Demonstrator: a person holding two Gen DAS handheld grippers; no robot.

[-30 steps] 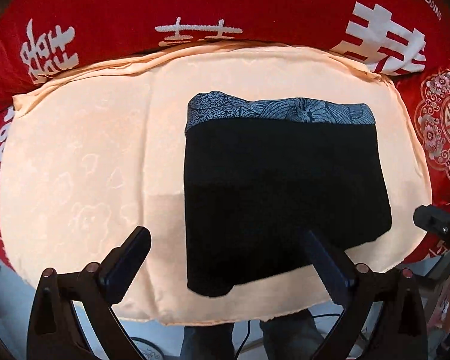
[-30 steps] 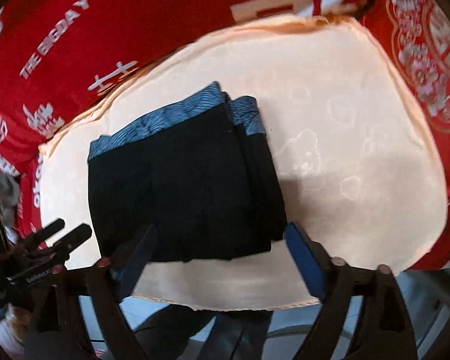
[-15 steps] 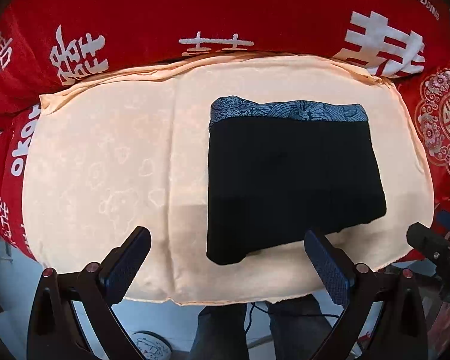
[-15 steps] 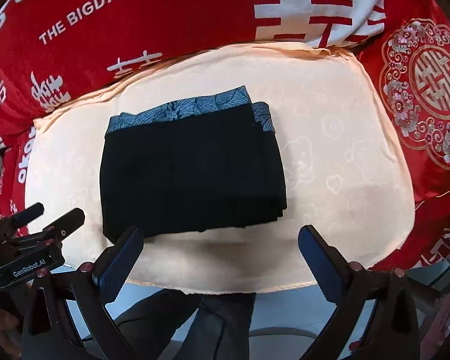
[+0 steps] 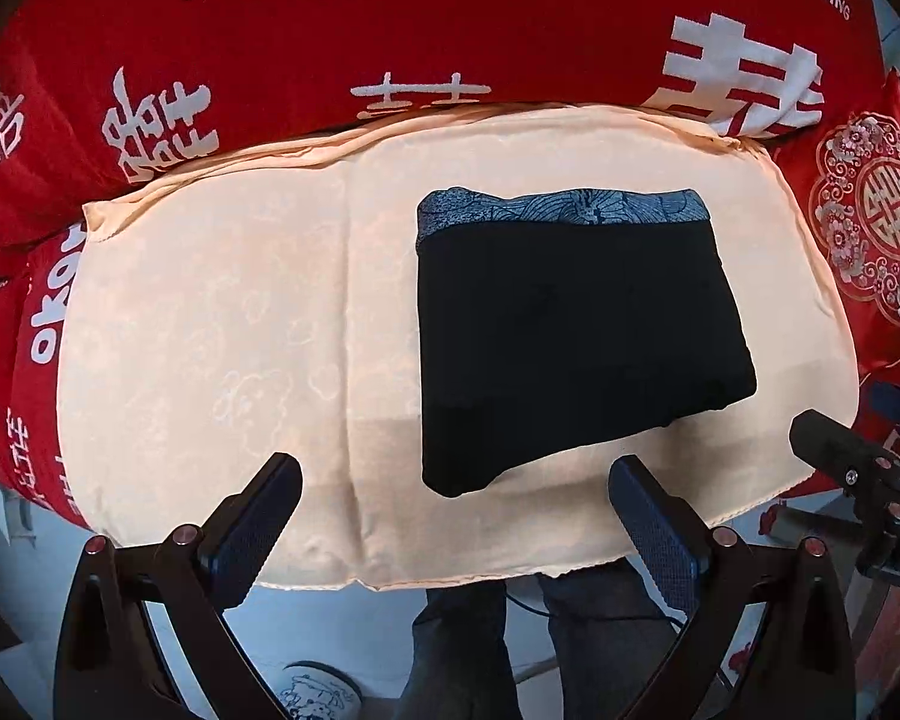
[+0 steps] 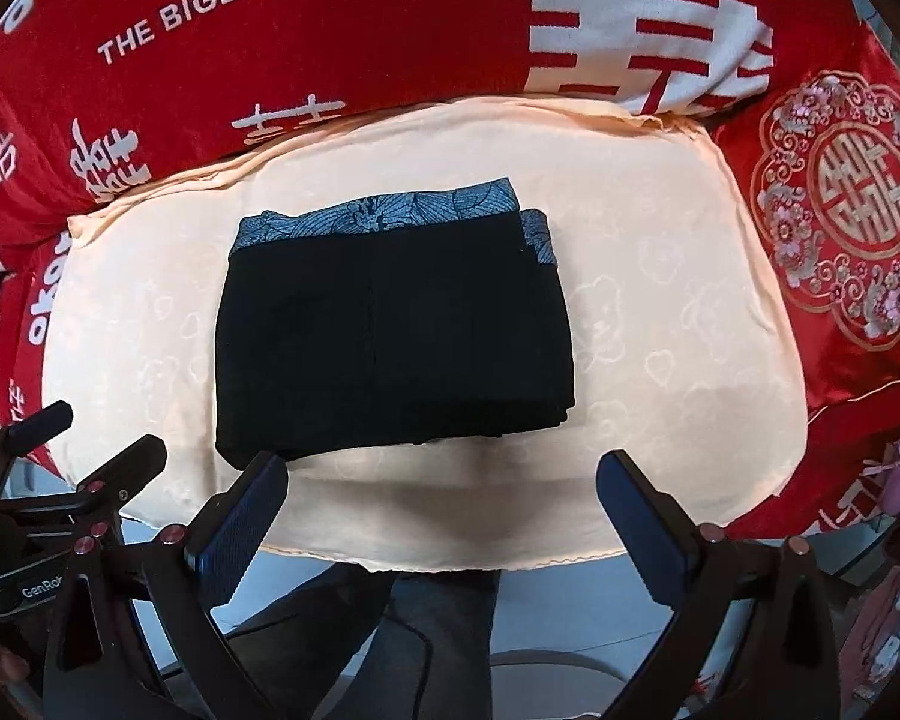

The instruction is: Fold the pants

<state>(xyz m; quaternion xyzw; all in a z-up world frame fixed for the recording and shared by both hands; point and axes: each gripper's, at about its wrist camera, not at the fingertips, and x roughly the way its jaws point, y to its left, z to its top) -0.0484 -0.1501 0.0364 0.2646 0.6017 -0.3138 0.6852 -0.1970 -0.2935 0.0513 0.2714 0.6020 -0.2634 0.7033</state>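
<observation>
The black pants [image 5: 576, 336] lie folded into a compact rectangle on a peach cushion [image 5: 222, 324], with the blue-grey patterned waistband along the far edge. In the right wrist view the pants [image 6: 390, 330] sit centre-left on the cushion [image 6: 678, 324]. My left gripper [image 5: 453, 510] is open and empty, held back over the cushion's near edge, clear of the pants. My right gripper [image 6: 441, 507] is open and empty, just off the pants' near edge. Each gripper shows at the side of the other's view.
A red blanket with white lettering [image 5: 390, 30] surrounds the cushion at the back and sides. A red embroidered pillow [image 6: 840, 204] lies at the right. The person's legs [image 5: 510, 648] and the floor show below the cushion's near edge.
Both grippers have drawn back and up from the pants, so the whole cushion shows. The pants lie still.
</observation>
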